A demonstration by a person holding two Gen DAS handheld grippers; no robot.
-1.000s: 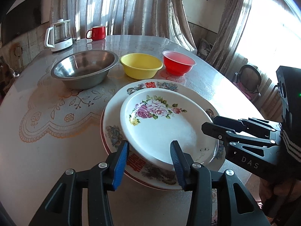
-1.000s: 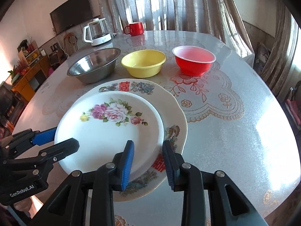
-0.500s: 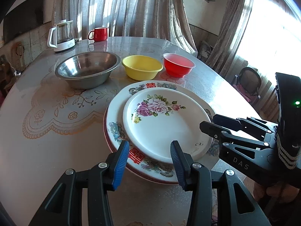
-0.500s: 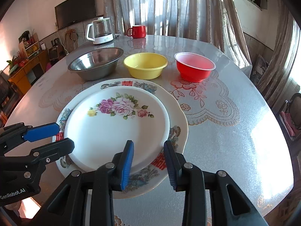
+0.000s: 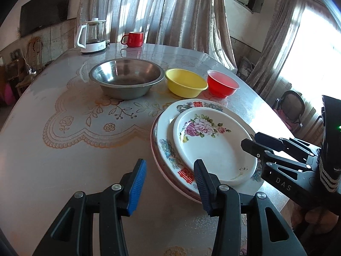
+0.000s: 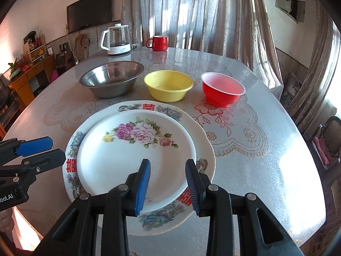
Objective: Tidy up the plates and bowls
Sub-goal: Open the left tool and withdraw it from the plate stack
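Left tool [image 5: 168,183] and right tool [image 6: 168,186] angled downward, jaws parted.

Large plate [image 6: 204,149] mostly hidden under rose plate [image 6: 132,160]; rose plate's near rim behind right claw [image 6: 168,184].

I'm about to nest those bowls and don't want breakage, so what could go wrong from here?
1. The plate stack: the rose plate sits off-centre on the bigger plate, whose near rim looks close to the table edge; a nudge could tip it.
2. Both tools, left and right, hang open by that stack, and reaching past it could clip a rim.
3. The red bowl looks light and may skid.
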